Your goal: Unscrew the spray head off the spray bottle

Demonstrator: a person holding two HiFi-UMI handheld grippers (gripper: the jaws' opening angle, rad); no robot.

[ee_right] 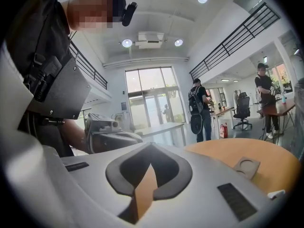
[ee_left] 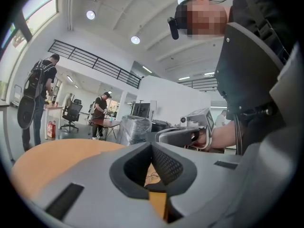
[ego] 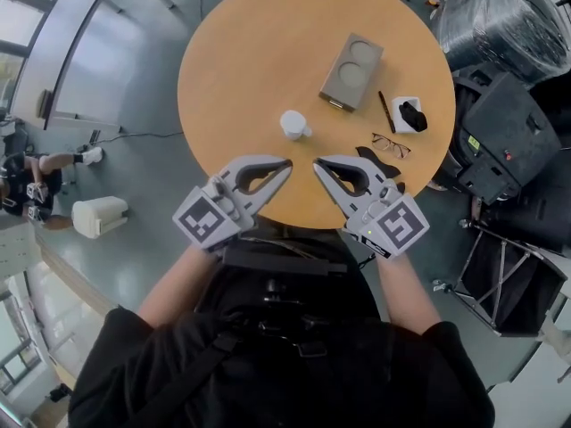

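Note:
A small white spray bottle (ego: 293, 125) stands near the middle of the round wooden table (ego: 241, 61), seen from above, so its head is hard to make out. My left gripper (ego: 286, 163) and right gripper (ego: 318, 164) hover side by side over the table's near edge. Their tips point at each other, a little short of the bottle. Both are shut with nothing between the jaws. In the left gripper view the shut jaws (ee_left: 152, 145) face the right gripper (ee_left: 183, 134). In the right gripper view the shut jaws (ee_right: 151, 145) face the left gripper (ee_right: 110, 133).
A grey two-cup holder tray (ego: 351, 71) lies beyond the bottle, also in the right gripper view as the tray (ee_right: 246, 166). A pen (ego: 385, 111), a white box with a black item (ego: 410, 114), glasses (ego: 391, 144) and a black object (ego: 382, 162) lie right. People stand at desks (ee_left: 100, 109) behind.

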